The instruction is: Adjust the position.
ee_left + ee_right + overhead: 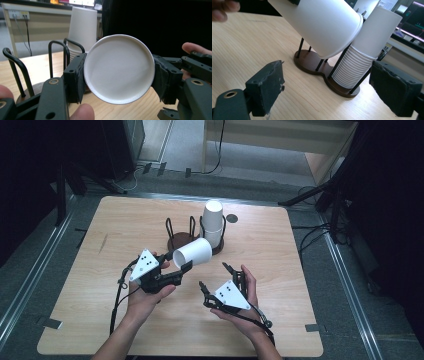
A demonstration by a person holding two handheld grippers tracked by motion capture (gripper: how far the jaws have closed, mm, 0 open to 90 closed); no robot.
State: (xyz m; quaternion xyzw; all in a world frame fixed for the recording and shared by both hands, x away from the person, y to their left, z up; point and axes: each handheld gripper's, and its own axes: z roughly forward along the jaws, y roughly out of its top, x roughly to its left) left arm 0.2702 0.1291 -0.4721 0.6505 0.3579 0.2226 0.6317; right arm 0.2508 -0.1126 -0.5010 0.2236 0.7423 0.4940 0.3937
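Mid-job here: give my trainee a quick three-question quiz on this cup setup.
1. True or false: the left tool is shut on a white paper cup.
2. Where is the cup stack: A) right ring of the wire holder, B) left ring, C) flat on the table?
3. Fill in: the right tool is ____.

Key: 1 true; 2 A; 3 open, holding nothing.
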